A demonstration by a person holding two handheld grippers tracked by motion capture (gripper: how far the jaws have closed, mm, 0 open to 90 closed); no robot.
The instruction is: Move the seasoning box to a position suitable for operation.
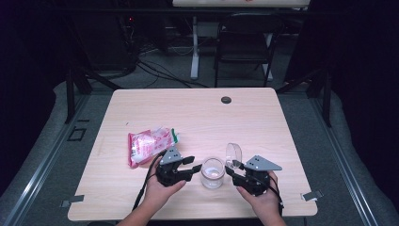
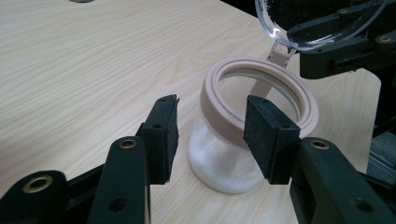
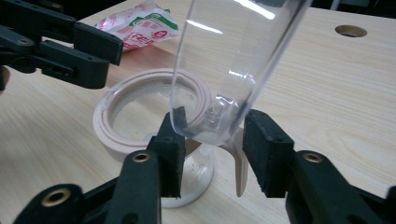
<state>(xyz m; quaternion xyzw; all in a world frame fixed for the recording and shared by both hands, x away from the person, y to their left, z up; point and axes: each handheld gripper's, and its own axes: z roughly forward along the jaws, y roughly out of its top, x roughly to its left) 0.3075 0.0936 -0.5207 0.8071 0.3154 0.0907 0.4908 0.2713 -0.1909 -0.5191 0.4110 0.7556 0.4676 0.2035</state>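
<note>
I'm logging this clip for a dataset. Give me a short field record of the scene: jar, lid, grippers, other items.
jar: glass jar, upright on the table, white powder at the bottom
lid: clear hinged lid, swung open and upright
left gripper: open, beside the jar, jaws either side of the rim
right gripper: at the lid's hinge; grip unclear
other: pink packet lying left of the jar

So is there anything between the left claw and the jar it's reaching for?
Nothing visible. The left claw is open with the jar just ahead between its jaws, bare table around it. The hinged clear lid stands raised on the far side, at the right claw.
</note>
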